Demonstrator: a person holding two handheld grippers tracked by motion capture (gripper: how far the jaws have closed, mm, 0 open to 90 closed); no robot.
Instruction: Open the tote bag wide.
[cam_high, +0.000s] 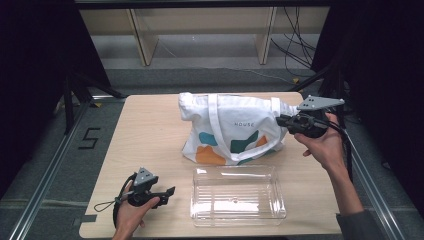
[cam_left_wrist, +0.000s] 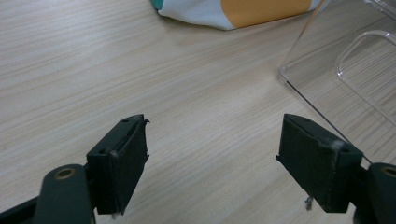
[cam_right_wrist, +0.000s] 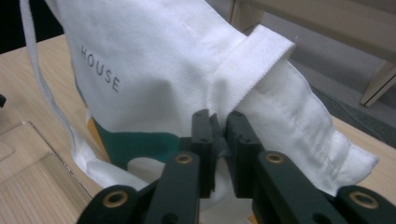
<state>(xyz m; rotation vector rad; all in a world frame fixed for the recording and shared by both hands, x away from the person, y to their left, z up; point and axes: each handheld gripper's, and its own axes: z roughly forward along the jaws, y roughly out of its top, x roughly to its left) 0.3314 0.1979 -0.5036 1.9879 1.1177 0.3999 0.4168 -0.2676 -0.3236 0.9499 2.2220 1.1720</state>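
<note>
Black right tongs (cam_right_wrist: 218, 130) pinch soft white canvas tote bag (cam_right_wrist: 154, 60).

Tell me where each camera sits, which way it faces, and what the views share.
High view: above the person's side, looking forward and down at the table; both forearms, left gripper and right gripper show.
Left gripper view: rides the left gripper, low over the wood, jaws apart, facing the clear tray.
Right gripper view: rides the right gripper, jaws pinched on the tote bag.
Shared: bag and tray appear in all three.
</note>
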